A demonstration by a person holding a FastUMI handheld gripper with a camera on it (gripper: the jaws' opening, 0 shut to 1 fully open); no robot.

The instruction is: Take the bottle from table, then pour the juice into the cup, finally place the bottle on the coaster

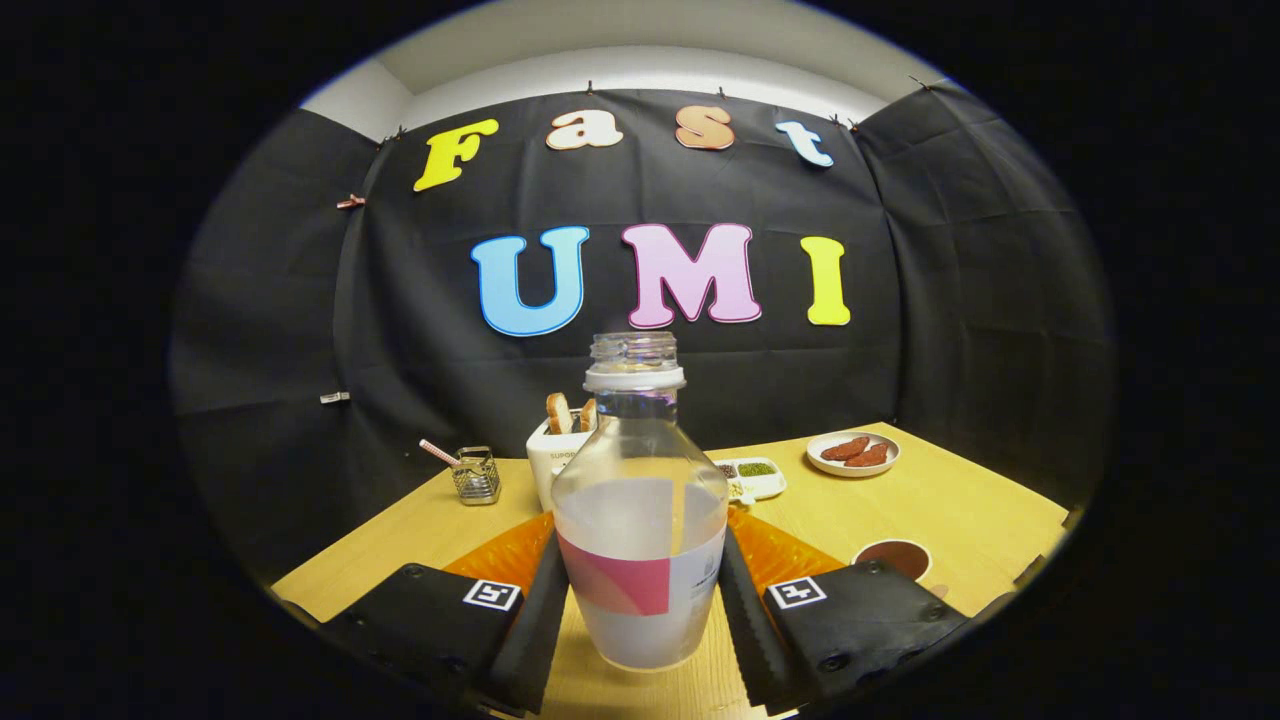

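Bottle upright btwn fingers, hand-held gripper clamped on it, cup just right.

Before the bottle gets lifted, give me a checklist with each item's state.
1. Bottle sits between the fingers of the hand-held gripper: ok.
2. Both fingers pressing on its sides: cannot tell; they lie close along it.
3. Cap off for pouring: ok, the neck is open.
4. Bottle upright on the table: ok.
5. Cup within view, beyond the right finger: ok.
6. Coaster located: cannot tell.
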